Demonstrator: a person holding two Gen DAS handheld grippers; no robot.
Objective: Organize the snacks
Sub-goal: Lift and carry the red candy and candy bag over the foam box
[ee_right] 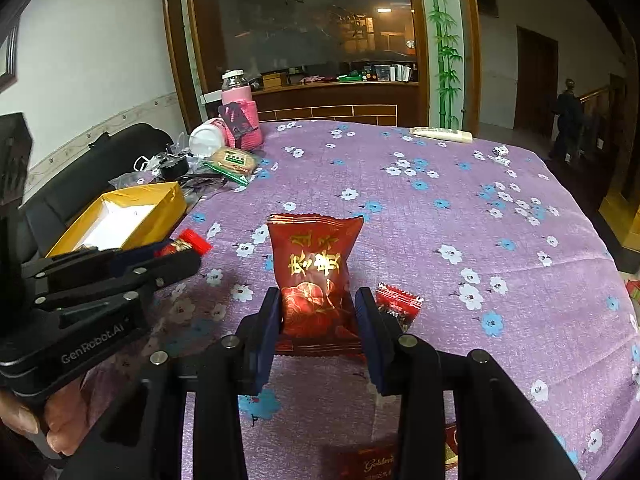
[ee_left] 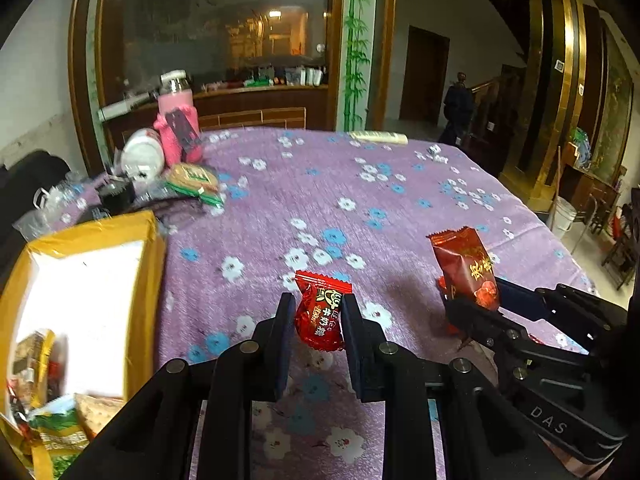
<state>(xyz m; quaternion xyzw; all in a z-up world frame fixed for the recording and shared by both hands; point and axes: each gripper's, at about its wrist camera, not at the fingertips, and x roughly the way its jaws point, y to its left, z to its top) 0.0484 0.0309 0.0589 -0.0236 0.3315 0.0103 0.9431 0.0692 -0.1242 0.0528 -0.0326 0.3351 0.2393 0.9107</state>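
Note:
My left gripper [ee_left: 318, 316] is shut on a small bright red candy packet [ee_left: 320, 316] and holds it above the purple flowered tablecloth [ee_left: 320, 200]. My right gripper [ee_right: 318, 312] is shut on a larger dark red snack packet [ee_right: 314, 272] with gold characters, held upright; the packet also shows in the left wrist view [ee_left: 466, 268]. The yellow box [ee_left: 80, 280] with a white inside stands at the left and holds several snack packets [ee_left: 60, 428] at its near end. It also shows in the right wrist view [ee_right: 120, 220]. Another small red packet [ee_right: 398, 306] lies just right of the right gripper.
At the back left stand a pink-sleeved bottle [ee_left: 176, 120], a tipped white jar [ee_left: 142, 156], a biscuit pack [ee_left: 196, 180] and tangled cables. A pale flat pack [ee_left: 378, 137] lies at the far edge. A red wrapper [ee_right: 384, 460] lies under the right gripper.

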